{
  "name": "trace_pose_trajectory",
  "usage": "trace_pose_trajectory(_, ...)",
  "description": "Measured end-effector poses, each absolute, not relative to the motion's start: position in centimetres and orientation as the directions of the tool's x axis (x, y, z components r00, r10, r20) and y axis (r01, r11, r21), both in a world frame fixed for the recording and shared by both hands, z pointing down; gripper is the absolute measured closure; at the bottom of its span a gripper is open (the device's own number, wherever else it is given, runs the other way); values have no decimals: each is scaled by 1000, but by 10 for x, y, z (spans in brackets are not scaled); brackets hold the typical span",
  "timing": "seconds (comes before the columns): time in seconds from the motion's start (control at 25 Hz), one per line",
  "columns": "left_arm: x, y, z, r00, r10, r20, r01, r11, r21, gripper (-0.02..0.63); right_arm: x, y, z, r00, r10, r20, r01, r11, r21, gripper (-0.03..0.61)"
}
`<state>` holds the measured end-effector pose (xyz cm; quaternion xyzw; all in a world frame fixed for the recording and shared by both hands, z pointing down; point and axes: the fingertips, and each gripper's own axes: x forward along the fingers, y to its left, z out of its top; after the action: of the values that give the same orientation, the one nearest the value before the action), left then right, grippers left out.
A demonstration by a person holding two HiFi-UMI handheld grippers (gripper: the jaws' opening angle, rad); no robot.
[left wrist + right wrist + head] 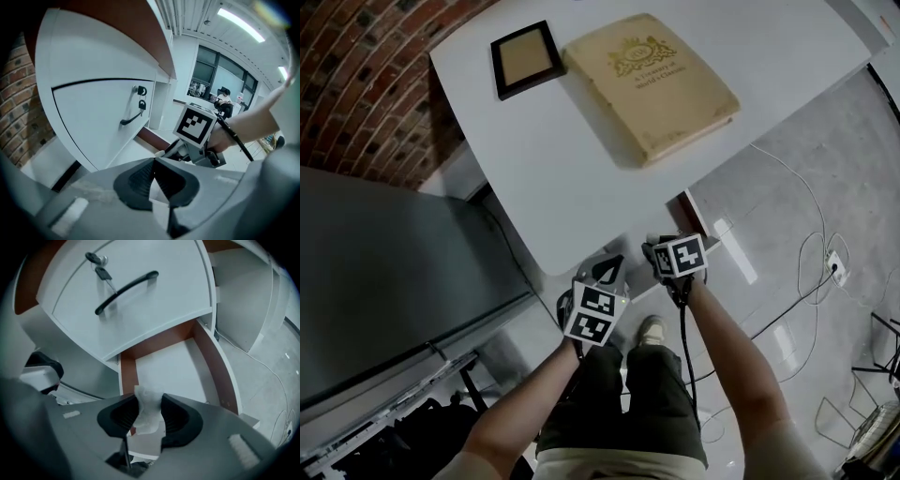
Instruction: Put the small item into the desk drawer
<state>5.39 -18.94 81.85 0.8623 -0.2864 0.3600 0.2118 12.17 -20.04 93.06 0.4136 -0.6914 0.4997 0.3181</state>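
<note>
The small item (pixel 146 411) is a crumpled white piece, and my right gripper (pixel 149 414) is shut on it, both pads against its sides. It hangs over the open desk drawer (pixel 164 366), whose white floor and brown walls show just beyond the jaws. In the head view the right gripper (pixel 667 251) sits under the white desk's (pixel 581 178) front edge, with the left gripper (pixel 602 281) close at its left. The left gripper (pixel 153 164) is shut, its tips together with nothing between them.
Above the open drawer is a closed drawer front with a black handle (pixel 126 286) and a key (pixel 96 259) in its lock. A tan book (pixel 652 80) and a black picture frame (pixel 527 58) lie on the desk. Cables (pixel 806 262) trail on the floor at right.
</note>
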Motion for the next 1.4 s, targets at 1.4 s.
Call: trace_pose_trajectory(1.4, 39, -165, 760, 592, -255, 764, -632, -736, 244, 611, 121, -157, 834, -448, -257, 856, -893, 174, -415, 509)
